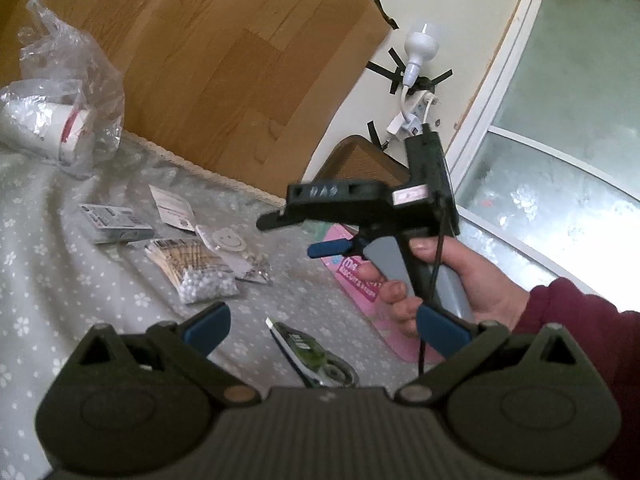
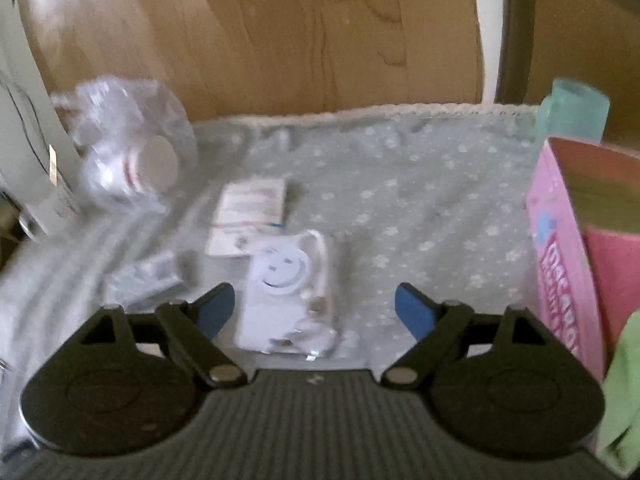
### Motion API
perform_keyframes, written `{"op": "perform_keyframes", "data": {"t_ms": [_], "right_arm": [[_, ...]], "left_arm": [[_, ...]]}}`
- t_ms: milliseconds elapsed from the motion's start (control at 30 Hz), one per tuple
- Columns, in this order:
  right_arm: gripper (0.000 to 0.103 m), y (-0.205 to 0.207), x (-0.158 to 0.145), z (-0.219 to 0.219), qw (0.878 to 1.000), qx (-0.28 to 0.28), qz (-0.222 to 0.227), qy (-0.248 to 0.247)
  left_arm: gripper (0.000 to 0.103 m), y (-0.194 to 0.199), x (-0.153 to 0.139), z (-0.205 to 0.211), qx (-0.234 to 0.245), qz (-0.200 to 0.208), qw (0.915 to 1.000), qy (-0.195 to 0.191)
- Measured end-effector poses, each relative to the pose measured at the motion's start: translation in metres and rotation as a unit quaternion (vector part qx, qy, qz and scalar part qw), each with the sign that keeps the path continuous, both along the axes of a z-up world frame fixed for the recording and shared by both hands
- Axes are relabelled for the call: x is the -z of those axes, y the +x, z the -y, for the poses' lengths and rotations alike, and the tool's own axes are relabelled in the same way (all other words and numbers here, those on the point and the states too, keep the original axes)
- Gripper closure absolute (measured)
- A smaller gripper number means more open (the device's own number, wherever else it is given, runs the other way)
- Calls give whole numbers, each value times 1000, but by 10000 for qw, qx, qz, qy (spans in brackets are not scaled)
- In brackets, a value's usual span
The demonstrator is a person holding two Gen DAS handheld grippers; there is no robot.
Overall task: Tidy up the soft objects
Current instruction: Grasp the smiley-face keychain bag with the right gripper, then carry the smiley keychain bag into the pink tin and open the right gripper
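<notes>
My right gripper (image 2: 316, 312) stands open above the flowered grey cloth (image 2: 420, 200), with a clear packet holding a white smiley disc (image 2: 284, 276) lying on the cloth under the gap between its blue pads. In the left wrist view the right gripper (image 1: 304, 236) shows side-on in a hand with a maroon sleeve (image 1: 580, 320), over a pink box (image 1: 360, 280). My left gripper (image 1: 324, 330) is open too, holding nothing, with a green and white packet (image 1: 312, 356) on the cloth below it. The pink box (image 2: 560, 248) at the right holds a pink cloth (image 2: 616, 272) and a green one (image 2: 624, 392).
A crumpled plastic bag with a white cup (image 1: 60, 120) lies at the far left. A card (image 1: 172, 208), a grey-blue box (image 1: 116, 224), a packet of wooden sticks (image 1: 188, 260) and a bag of white beads (image 1: 204, 288) lie mid-table. A teal roll (image 2: 572, 112) stands behind the pink box.
</notes>
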State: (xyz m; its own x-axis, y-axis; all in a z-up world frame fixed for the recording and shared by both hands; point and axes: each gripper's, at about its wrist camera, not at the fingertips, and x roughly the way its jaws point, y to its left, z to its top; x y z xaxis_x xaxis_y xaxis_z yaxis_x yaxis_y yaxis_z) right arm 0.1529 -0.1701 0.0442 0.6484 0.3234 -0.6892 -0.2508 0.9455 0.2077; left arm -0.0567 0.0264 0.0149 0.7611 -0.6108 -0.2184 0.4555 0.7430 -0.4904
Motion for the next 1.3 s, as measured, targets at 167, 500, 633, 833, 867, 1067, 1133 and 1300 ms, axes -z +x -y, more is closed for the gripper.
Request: {"op": "perform_keyframes", "data": {"t_ms": [167, 500, 633, 833, 867, 1067, 1133, 1300], "right_arm": [[14, 18, 23, -21, 9995, -174, -151, -225], [51, -7, 19, -24, 9943, -413, 365, -914], [51, -44, 2, 0, 9919, -268, 836, -918], [51, -138, -23, 52, 9901, -266, 1358, -225], [51, -156, -22, 61, 9901, -294, 1365, -142], [51, -231, 7, 104, 9937, -154, 1085, 251], [51, -245, 19, 110, 9944, -1, 1022, 286], [48, -254, 41, 118, 9947, 235, 985, 196]], "left_arm": [[1, -1, 0, -1, -113, 21, 9999, -16], [0, 11, 5, -15, -555, -381, 9971, -357], [0, 13, 6, -14, -695, -406, 9965, -229], [1, 9, 2, -2, -797, -302, 9962, 195], [1, 9, 2, 1, -784, -284, 9961, 276], [1, 12, -2, 18, -517, -453, 9949, 741], [1, 5, -7, 31, -350, -519, 9954, 725], [6, -9, -21, 87, 424, -718, 9911, 1038]]}}
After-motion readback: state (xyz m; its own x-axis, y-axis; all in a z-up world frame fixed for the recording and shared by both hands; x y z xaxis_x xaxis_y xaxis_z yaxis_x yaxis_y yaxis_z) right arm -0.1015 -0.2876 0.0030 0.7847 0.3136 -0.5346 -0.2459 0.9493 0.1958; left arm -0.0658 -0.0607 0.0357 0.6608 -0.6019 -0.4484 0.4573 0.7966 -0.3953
